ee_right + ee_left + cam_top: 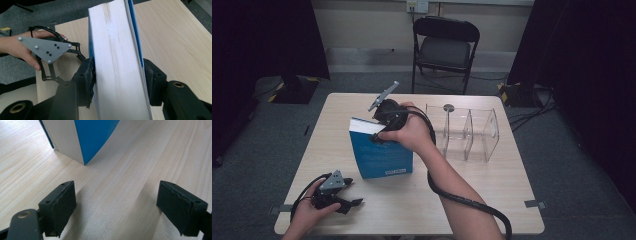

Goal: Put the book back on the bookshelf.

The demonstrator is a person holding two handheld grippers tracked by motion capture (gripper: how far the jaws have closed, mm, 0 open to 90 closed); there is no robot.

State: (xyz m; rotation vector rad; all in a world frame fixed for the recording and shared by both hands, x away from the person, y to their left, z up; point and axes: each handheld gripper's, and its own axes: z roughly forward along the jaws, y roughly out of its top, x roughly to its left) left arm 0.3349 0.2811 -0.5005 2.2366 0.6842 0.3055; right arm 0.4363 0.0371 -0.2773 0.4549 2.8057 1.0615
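The step in hand looks like standing the blue book (379, 152) upright on the table (492, 190), prob. on its way to the clear acrylic organizer (467, 132) just beside it on the right; the right gripper (384, 125) is at the top edge of the book, its jaws on both sides of the page block. In the right gripper view the left pad touches the cover, the right pad sits just off the other cover, w/ a thin gap; so the jaws are loosely around the book, not clamped. I judge the grip is being let go or re-set; next move calls for a firm re-grip before any lift, else the book may tip. The left gripper (343, 200) rests on the table near the front-left corner, jaws apart w/ nothing between them; the book's lower corner (85, 142) stands a bit ahead of them.
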